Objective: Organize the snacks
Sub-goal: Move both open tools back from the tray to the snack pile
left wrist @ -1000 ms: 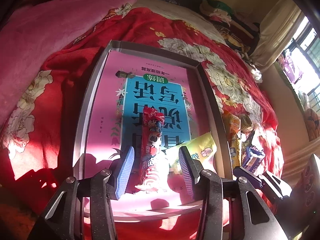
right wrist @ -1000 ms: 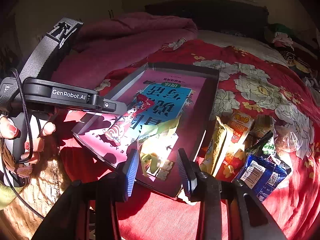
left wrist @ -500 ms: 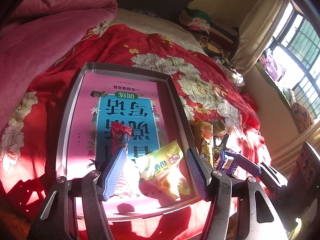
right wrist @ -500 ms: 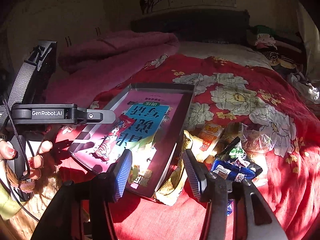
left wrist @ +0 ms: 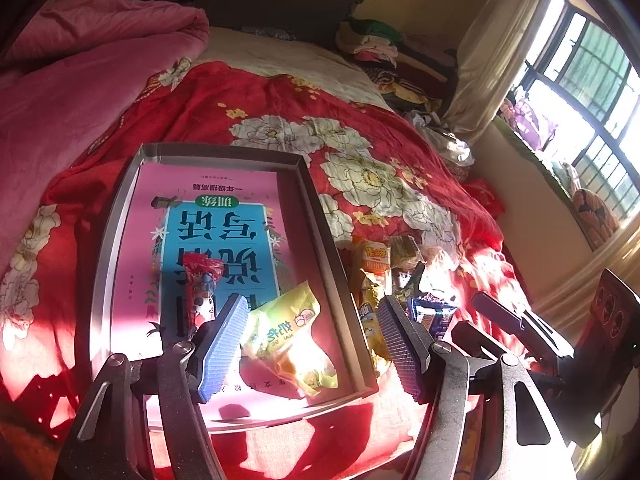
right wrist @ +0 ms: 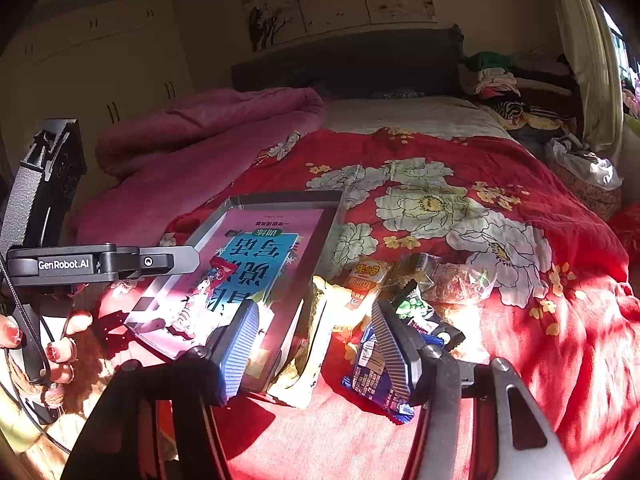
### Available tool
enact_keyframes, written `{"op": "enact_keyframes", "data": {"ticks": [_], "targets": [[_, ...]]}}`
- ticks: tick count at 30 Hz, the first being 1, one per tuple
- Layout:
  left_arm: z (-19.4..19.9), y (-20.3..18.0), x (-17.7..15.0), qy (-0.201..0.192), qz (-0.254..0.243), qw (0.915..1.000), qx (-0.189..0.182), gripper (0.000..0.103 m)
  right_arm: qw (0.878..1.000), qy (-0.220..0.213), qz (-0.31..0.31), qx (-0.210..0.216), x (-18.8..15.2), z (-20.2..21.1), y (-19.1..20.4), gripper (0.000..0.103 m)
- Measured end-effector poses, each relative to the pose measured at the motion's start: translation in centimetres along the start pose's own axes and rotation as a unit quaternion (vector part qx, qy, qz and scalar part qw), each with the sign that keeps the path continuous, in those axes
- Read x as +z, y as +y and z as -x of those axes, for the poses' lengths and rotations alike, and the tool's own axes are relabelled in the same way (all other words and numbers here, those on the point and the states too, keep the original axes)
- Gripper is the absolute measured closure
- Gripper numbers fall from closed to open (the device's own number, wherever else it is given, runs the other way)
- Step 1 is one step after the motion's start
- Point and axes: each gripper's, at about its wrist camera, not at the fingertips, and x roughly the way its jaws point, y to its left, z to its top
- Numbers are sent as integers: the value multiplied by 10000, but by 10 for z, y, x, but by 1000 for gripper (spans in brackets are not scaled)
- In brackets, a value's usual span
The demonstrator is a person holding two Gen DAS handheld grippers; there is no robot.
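A grey tray (left wrist: 120,216) with a pink and blue book in it lies on the red flowered bedspread. In the tray lie a red snack stick (left wrist: 200,284) and a yellow snack pack (left wrist: 288,336). My left gripper (left wrist: 310,308) hovers over the tray's near end, jaws opening, gripping nothing. Right of the tray is a heap of snacks: an orange pack (right wrist: 366,276), a pale yellow packet (right wrist: 316,344), a blue pack (right wrist: 376,376). My right gripper (right wrist: 316,312) hangs above this heap, jaws opening, pads off everything. The tray (right wrist: 280,198) and left gripper (right wrist: 104,262) show at its left.
A pink blanket (left wrist: 80,72) is bunched at the far left of the bed. Clothes (left wrist: 372,40) are piled by the dark headboard. A curtain and window (left wrist: 580,80) stand on the right. A hand (right wrist: 56,344) holds the left gripper's handle.
Both grippers have drawn back and up, and their jaws have widened. The red stick and the yellow pack, earlier between the fingers, now lie free in the tray.
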Motion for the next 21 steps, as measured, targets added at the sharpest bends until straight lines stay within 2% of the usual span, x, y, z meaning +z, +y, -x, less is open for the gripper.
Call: {"op": "enact_keyframes", "data": {"ticks": [12,21], "targets": [[-6,-27,-3,124,-317,9991,265,30,9997,-71,-194,-136,-1,11,-16,44],[-14,-45,-4,234,-541,9979,266,30,9993,1,-320,-179,-8,15,-25,44]]}}
